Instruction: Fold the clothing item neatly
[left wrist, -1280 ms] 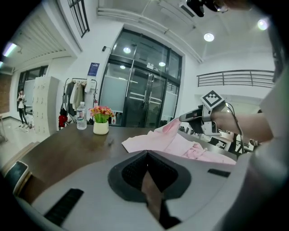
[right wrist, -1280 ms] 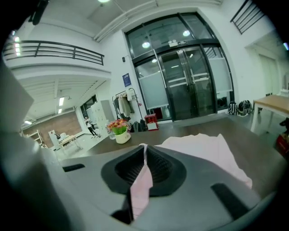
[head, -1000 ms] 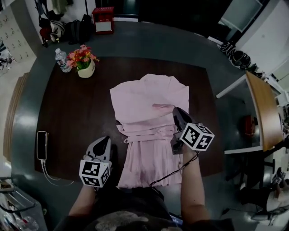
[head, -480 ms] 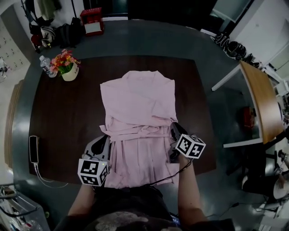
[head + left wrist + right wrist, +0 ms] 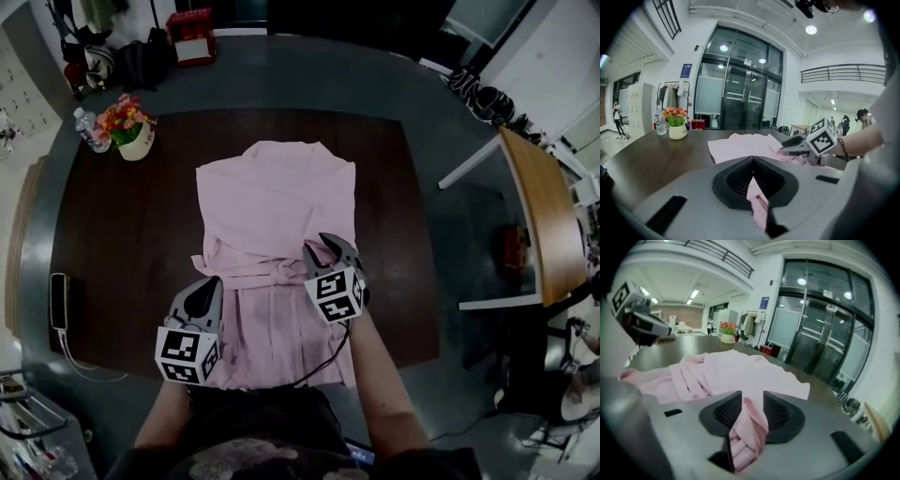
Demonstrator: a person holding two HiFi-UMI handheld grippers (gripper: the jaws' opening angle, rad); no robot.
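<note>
Where pink garment lies spread mid-frame on table, pinches its lower-left edge in clamped left gripper. Holds right gripper at waistband, jaws just opening, fabric loose between.

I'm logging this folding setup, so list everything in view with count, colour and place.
garment: one, pink, spread flat mid-table
table: one, dark brown, under the garment
flower pot: one, cream with red and orange flowers, table's far left corner
water bottle: one, clear, beside the flower pot
phone: one, dark, on a white cable, table's left edge
red box: one, red, on the floor beyond the table
side table: one, light wood, far right
left claw: one, grey, shut on the garment's near left edge
right claw: one, grey, at the garment's waist; jaws have just been opening, pink cloth between them
forearm: two, bare, behind the claws
</note>
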